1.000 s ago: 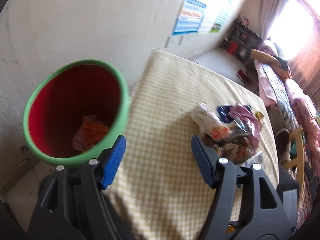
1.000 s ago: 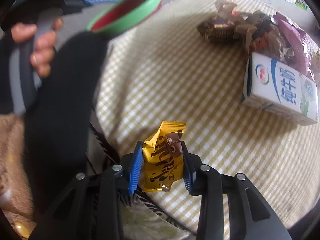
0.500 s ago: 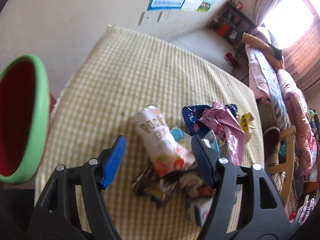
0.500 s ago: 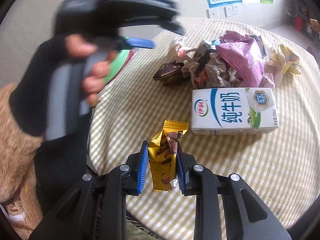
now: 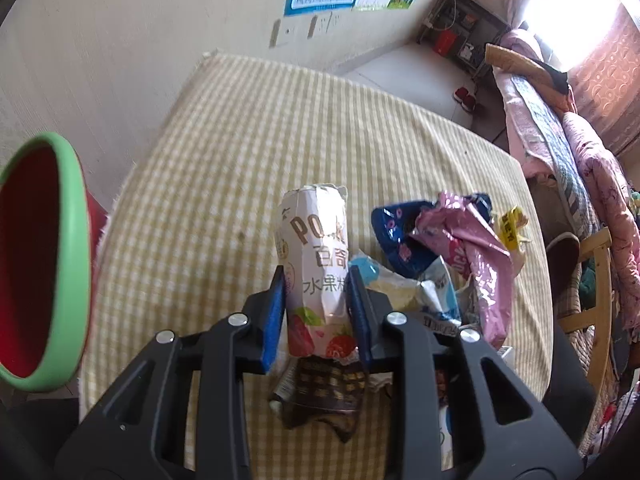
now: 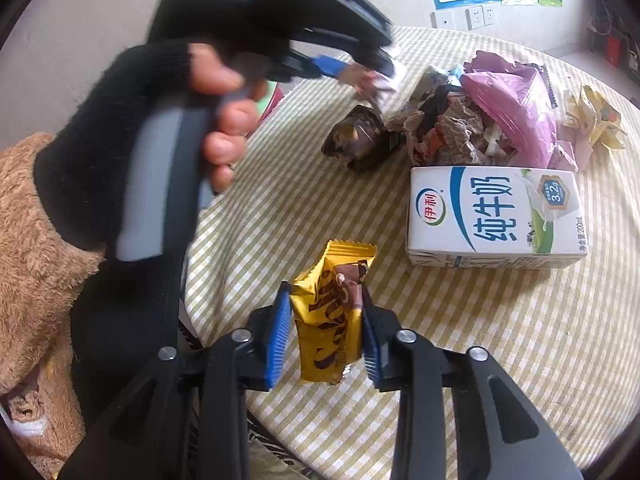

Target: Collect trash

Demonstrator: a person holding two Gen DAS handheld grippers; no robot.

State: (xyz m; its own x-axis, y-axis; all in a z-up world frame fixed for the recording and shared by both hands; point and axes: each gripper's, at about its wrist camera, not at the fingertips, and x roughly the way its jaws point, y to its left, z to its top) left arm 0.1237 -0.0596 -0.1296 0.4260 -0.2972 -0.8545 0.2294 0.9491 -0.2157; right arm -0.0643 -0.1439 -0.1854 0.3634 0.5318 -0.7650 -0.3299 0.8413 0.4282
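Note:
A white Pocky snack box (image 5: 316, 240) stands at the near edge of the trash pile (image 5: 440, 260). My left gripper (image 5: 318, 312) is closing on it, and both blue pads touch its sides. The green-rimmed red bin (image 5: 72, 264) sits off the table's left edge. In the right wrist view, the left gripper (image 6: 360, 74) shows blurred over the pile with the box in it. My right gripper (image 6: 324, 332) holds a yellow candy wrapper (image 6: 328, 280) above the table's near edge. Its jaws are opening, with the wrapper still spanning the gap between the pads.
A white milk carton (image 6: 492, 216) lies on the checked tablecloth (image 6: 288, 208), right of the yellow wrapper. A brown wrapper (image 6: 360, 140), a pink bag (image 6: 516, 116) and crumpled papers make up the pile. A person's hand (image 6: 224, 120) in a black sleeve grips the left tool. A bed stands beyond the table (image 5: 560, 128).
My left gripper swung from over the bin to the trash pile and closed around the Pocky box. The right gripper kept the yellow wrapper, squeezed it narrower, then loosened.

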